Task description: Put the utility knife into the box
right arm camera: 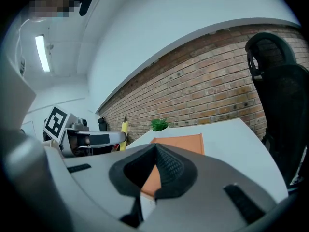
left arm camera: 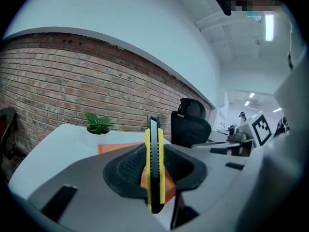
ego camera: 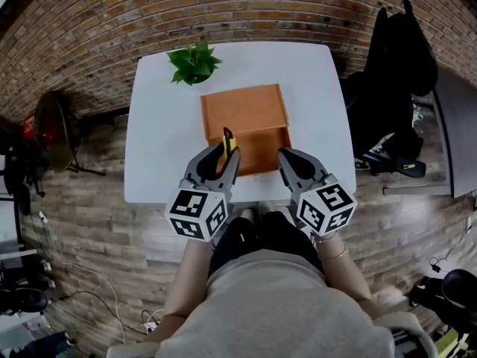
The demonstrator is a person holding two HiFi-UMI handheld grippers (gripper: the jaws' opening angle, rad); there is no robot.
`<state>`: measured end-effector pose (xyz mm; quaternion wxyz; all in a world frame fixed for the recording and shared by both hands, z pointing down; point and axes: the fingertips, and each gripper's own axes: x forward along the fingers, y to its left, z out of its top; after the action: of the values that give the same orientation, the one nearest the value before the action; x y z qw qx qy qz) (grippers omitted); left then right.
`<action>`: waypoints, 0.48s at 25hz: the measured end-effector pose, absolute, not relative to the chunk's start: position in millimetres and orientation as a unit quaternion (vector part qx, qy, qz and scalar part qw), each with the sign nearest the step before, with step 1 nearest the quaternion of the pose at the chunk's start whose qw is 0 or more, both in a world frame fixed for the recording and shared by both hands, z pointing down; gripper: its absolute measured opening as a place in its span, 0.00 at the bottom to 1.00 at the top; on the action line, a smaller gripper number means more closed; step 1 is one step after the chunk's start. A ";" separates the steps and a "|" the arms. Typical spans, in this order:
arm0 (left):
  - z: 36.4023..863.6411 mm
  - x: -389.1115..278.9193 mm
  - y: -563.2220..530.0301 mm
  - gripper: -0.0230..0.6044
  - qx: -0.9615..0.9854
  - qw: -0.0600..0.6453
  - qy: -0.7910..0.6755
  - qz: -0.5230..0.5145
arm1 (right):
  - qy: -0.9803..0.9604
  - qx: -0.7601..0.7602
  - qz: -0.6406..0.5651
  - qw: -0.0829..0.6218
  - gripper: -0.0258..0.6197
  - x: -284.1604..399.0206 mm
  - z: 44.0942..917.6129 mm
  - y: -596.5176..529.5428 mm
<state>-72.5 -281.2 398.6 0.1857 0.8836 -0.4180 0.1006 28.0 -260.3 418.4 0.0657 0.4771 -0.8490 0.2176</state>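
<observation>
The utility knife point(left arm camera: 154, 144) is a slim, flat bar, black down the middle with yellow plastic strips along both sides and a ridged spine. It stands on its edge, clamped between the ribbed black rubber pads of the left gripper point(left arm camera: 154, 170), with its end poking up past the jaws. In the head view the knife point(ego camera: 228, 139) juts out of the left gripper point(ego camera: 227, 154) over the near left part of the box point(ego camera: 244, 99), clear of the desk.

The box is a smooth, matte orange rectangle with square corners, lying flat on the plain white desk point(ego camera: 160, 148). The right gripper point(ego camera: 284, 156) hovers beside it at the near right corner. Its grey jaws are closed tip to tip with nothing between them.

A leafy green plant point(ego camera: 194, 63) sits at the far edge of the desk, with a rough red brick wall point(ego camera: 223, 6) behind.
</observation>
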 end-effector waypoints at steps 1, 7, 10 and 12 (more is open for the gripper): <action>399.3 -72.6 -282.8 0.22 0.883 0.183 -0.419 0.105 | -0.849 0.476 0.220 0.066 0.04 28.3 419.8 -262.0; 410.2 -68.5 -289.1 0.22 0.887 0.146 -0.405 0.164 | -0.847 0.472 0.235 0.074 0.04 33.1 433.9 -267.9; 419.6 -65.1 -291.8 0.22 0.889 0.121 -0.394 0.199 | -0.844 0.472 0.242 0.080 0.04 37.0 441.5 -268.4; 424.5 -62.1 -294.8 0.22 0.891 0.105 -0.384 0.219 | -0.842 0.472 0.246 0.083 0.04 39.9 445.5 -269.4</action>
<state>-62.1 -294.8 424.5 0.1046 0.8909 -0.3838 0.2192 39.9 -269.4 445.5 0.0832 0.4722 -0.8424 0.2459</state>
